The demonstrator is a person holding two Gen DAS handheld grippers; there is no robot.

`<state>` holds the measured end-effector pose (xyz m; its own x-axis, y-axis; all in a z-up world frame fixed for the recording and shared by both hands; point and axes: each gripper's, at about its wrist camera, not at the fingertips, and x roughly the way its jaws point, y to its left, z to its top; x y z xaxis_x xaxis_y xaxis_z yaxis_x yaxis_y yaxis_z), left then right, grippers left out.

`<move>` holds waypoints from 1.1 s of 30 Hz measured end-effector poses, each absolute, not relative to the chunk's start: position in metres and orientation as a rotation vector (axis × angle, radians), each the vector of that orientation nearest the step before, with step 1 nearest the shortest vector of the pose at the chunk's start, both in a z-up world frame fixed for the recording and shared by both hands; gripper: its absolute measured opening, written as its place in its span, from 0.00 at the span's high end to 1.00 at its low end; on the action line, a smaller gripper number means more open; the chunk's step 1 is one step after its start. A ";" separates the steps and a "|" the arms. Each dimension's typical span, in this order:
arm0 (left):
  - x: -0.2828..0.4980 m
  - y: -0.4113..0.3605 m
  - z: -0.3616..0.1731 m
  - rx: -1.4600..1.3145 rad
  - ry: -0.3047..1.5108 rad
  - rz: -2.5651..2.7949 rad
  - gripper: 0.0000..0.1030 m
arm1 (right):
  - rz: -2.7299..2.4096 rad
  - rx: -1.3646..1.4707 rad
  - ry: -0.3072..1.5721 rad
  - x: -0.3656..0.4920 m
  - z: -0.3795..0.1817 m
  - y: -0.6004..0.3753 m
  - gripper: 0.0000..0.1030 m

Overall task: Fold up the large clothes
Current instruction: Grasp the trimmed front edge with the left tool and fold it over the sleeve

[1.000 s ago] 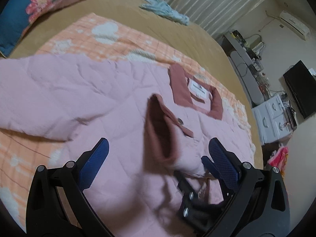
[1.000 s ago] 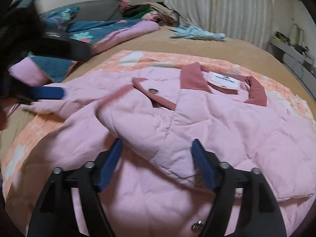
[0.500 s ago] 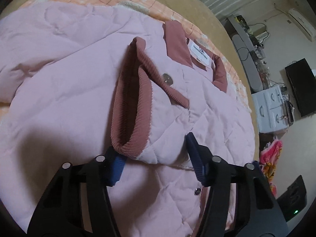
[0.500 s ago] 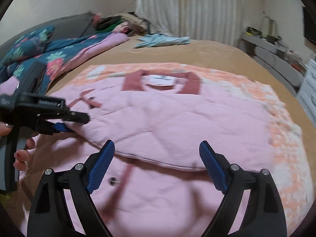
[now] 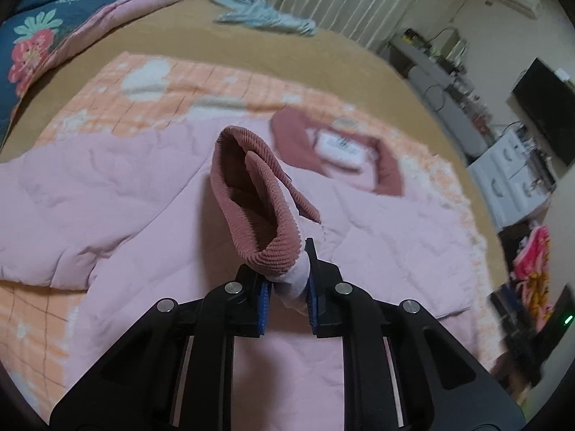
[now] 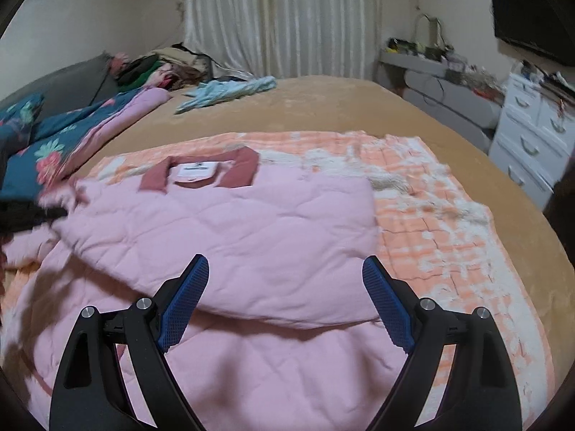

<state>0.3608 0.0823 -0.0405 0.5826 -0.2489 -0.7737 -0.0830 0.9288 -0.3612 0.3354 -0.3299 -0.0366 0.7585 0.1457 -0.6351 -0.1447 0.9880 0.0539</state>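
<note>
Garment: a pink quilted jacket is laid flat on an orange checked blanket, which is spread over a tan bed cover; its dusty-red collar is turned toward the far curtain.

Right sleeve: it is seen already laid across the chest, running crosswise to the body's long axis.

Left gripper: its blue pads are drawn together and clamped on the sleeve cuff, a ribbed dusty-red band that is lifted clear of the body panel and stands open above it.

Right gripper: its fingers are held wide apart with nothing between them, above the lower front of the jacket.

Deciding relation: the held cuff is placed over the jacket's left half, and the collar is found ahead and to the right of the tool in the left wrist view. The sleeve's long axis is judged to run back leftward toward the shoulder, so an inward carry across the chest is called for.

Nearer hand: the left, by which the cuff is already gripped; the right is judged free for pinning the fold.

Surroundings: a blue floral quilt and a pale blue cloth are seen well apart from the jacket.

Risk: slippage of the thick cuff from the pads is thought possible.
</note>
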 end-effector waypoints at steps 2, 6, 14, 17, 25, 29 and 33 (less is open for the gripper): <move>0.362 0.088 -0.062 -0.390 0.998 -0.077 0.91 | 0.141 0.003 0.720 0.343 -0.039 -0.332 0.16; 0.359 0.093 -0.087 -0.387 1.025 -0.055 0.88 | 0.132 -0.017 0.780 0.359 -0.049 -0.327 0.16; 0.353 0.088 -0.090 -0.329 1.011 -0.045 0.82 | 0.098 -0.019 0.969 0.391 -0.096 -0.319 0.15; 0.353 0.086 -0.091 -0.315 1.009 -0.047 0.79 | 0.080 -0.023 0.986 0.393 -0.110 -0.319 0.14; 0.350 0.079 -0.087 -0.250 1.006 0.001 0.64 | 0.051 -0.012 0.967 0.388 -0.110 -0.316 0.13; 0.345 0.077 -0.082 -0.209 1.017 0.038 0.44 | 0.083 0.009 0.936 0.374 -0.096 -0.313 0.12; 0.336 0.074 -0.073 -0.178 1.012 0.031 0.25 | 0.119 0.067 0.919 0.362 -0.086 -0.309 0.08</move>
<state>0.3365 0.0740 -0.0726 0.5307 -0.0569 -0.8456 -0.1079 0.9851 -0.1340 0.3620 -0.3093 -0.0860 0.6004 0.1315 -0.7888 -0.0739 0.9913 0.1090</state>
